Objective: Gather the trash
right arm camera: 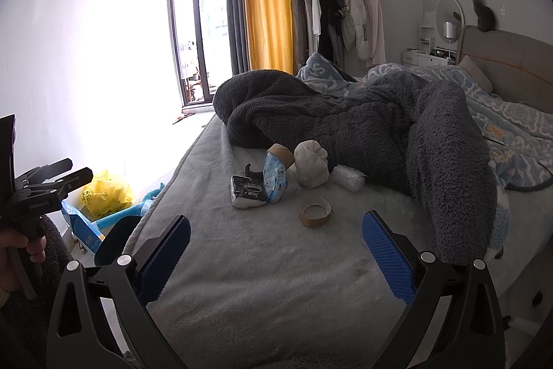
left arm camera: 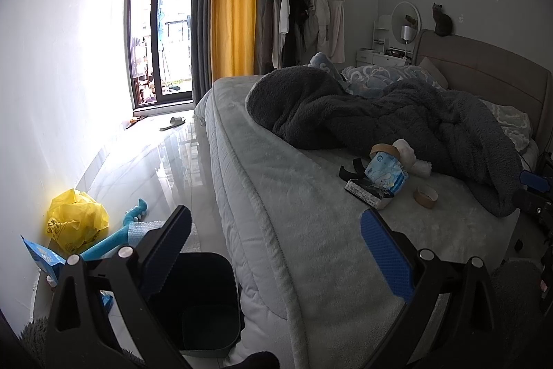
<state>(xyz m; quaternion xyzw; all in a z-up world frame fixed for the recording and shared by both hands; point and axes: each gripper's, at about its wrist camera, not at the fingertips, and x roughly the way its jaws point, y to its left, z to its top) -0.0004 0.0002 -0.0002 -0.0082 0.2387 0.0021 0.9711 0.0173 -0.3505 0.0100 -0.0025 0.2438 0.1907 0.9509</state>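
Trash lies on the bed: a brown tape ring, a black-and-white packet, a blue tissue pack, a cardboard tube, a white wad and a bubble-wrap roll. A dark trash bin stands on the floor beside the bed, under my left gripper, which is open and empty. My right gripper is open and empty over the bed, short of the tape ring.
A dark fleece blanket is heaped behind the trash. A yellow bag, blue packet and blue toy lie on the floor by the wall. A cat sits on the headboard. A slipper lies near the balcony door.
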